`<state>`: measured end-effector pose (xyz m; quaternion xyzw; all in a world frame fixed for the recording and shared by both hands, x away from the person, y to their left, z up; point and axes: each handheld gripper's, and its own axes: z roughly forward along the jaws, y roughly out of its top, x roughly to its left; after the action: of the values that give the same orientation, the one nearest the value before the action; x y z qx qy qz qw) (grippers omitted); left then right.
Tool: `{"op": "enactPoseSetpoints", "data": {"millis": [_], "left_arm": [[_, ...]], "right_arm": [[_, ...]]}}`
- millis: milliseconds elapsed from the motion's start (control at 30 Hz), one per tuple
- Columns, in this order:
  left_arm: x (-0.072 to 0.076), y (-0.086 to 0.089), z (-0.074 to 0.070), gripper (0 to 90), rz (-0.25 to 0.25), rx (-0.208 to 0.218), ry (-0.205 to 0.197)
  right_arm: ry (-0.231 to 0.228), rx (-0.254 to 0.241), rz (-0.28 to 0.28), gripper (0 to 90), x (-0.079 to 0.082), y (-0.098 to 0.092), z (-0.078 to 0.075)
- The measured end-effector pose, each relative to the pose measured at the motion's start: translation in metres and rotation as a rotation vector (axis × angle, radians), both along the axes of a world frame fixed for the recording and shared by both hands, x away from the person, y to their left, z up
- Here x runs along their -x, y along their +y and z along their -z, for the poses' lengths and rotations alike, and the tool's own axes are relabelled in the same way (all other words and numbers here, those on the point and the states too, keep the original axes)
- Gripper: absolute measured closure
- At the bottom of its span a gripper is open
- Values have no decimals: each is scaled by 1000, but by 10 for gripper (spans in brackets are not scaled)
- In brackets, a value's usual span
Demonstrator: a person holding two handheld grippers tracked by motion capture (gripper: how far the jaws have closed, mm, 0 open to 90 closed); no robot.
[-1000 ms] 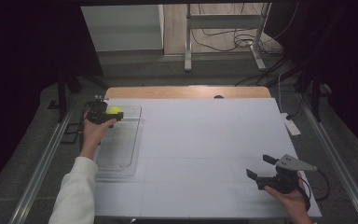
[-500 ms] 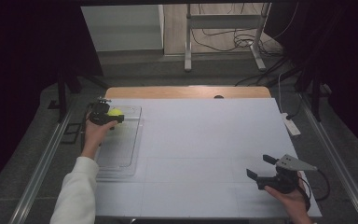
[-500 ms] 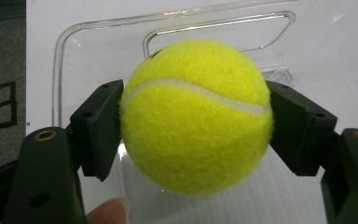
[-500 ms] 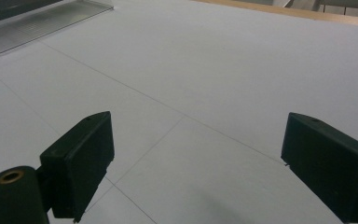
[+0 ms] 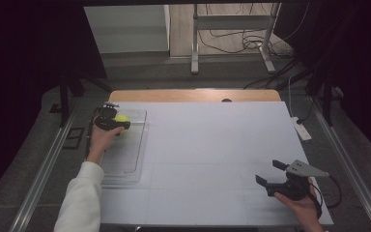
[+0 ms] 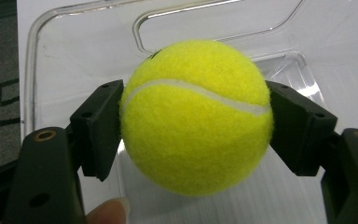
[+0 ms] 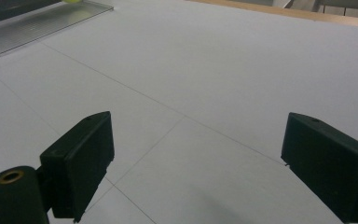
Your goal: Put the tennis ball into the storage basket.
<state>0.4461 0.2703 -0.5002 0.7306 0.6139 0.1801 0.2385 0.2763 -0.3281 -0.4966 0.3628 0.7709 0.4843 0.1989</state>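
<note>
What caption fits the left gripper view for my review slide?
Left gripper clamps a yellow tennis ball between its black jaws above a clear plastic tray.

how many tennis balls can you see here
1. The tennis ball is clamped between the jaws of the left gripper, above the far end of the clear tray at the table's left side.
</note>
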Motion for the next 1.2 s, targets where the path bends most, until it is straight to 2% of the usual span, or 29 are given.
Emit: {"op": "enactPoseSetpoints", "data": {"millis": [267, 467, 900, 1000, 1200], "left_arm": [[-2, -3, 3, 267, 8, -24, 20], [-3, -8, 6, 265, 25, -67, 42], [-4, -8, 6, 257, 24, -67, 41], [-3, -9, 5, 237, 24, -68, 27], [0, -10, -5, 199, 20, -42, -39]], "right_arm": [[1, 1, 0, 96, 0, 0, 0], [1, 0, -1, 96, 0, 0, 0], [4, 2, -1, 96, 0, 0, 0], [5, 1, -1, 96, 0, 0, 1], [7, 1, -2, 96, 0, 0, 1]]}}
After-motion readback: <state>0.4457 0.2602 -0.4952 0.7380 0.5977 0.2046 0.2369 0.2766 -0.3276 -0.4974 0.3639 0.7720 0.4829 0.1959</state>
